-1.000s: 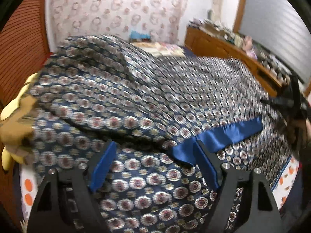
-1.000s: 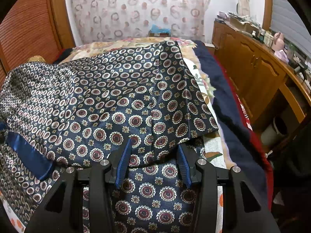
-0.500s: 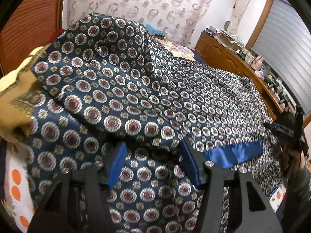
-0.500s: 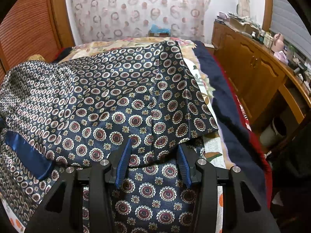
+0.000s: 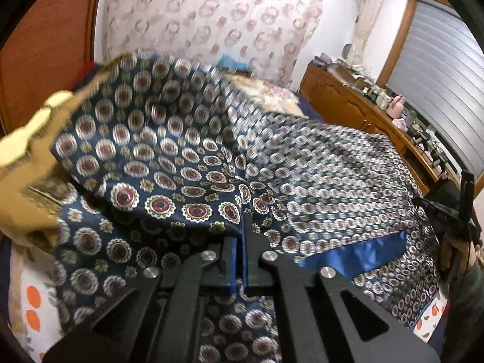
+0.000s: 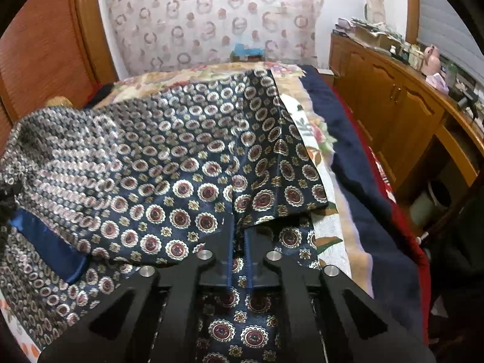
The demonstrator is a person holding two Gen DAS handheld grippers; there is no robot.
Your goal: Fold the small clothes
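Note:
A navy garment [image 5: 181, 166] printed with round medallions lies spread over the bed, its upper layer folded across the lower one. A plain blue satin band [image 5: 348, 251] runs along one edge. My left gripper [image 5: 242, 222] has its jaws closing tight, and the fingertips pinch the folded edge of the cloth. In the right wrist view the same garment [image 6: 181, 166] and band [image 6: 45, 242] show. There my right gripper [image 6: 239, 231] has its jaws closing on the corner of the upper layer, with cloth nipped between the pads. A hand holds the right gripper [image 5: 453, 211] at the far right of the left wrist view.
A yellow plush toy [image 5: 24, 163] lies left of the garment. A floral sheet [image 6: 329, 233] and a dark blue blanket [image 6: 363, 181] cover the bed's right side. A wooden dresser [image 6: 393, 106] crowded with small items stands along the right wall. A patterned curtain hangs behind.
Both grippers have gone from open to shut on the garment. The left one has shifted and rolled, and the folded layer now sits higher and nearer to it. The right one stayed put.

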